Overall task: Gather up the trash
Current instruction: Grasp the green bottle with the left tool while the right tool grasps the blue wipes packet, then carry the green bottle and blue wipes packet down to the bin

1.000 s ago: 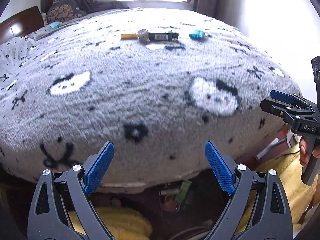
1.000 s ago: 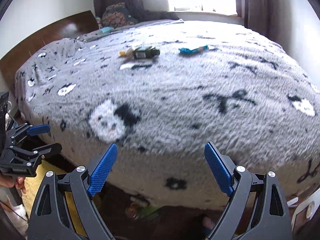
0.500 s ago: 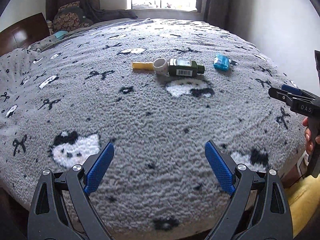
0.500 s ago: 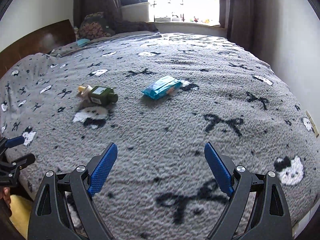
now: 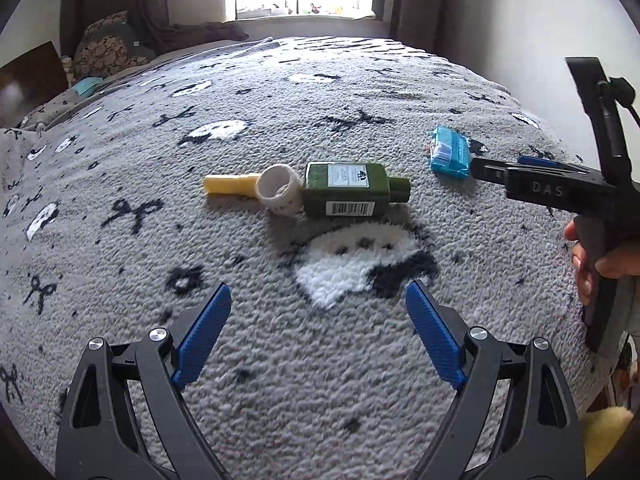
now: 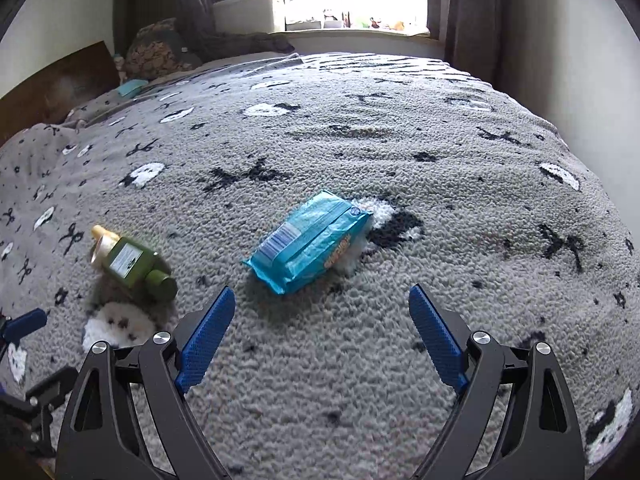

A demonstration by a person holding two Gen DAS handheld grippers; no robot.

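A green bottle (image 5: 347,194) lies on its side on the grey patterned blanket (image 5: 160,260), with a white tape ring (image 5: 279,194) and a yellow tube (image 5: 228,185) touching its left end. A blue plastic packet (image 5: 450,153) lies to its right. My left gripper (image 5: 318,340) is open and empty, hovering short of the bottle. In the right wrist view my right gripper (image 6: 320,340) is open and empty just short of the blue packet (image 6: 308,242); the green bottle (image 6: 134,262) lies to its left. The right gripper also shows in the left wrist view (image 5: 520,178).
The bed fills both views. A patterned cushion (image 5: 108,48) and a teal item (image 5: 84,86) sit at the far left by the wooden headboard (image 5: 28,76). A window sill (image 6: 352,34) and dark curtains stand behind the bed; a wall runs along the right.
Both grippers have risen from below the bed edge and moved forward over the blanket. The bottle group and the blue packet are now much closer. Both stay open.
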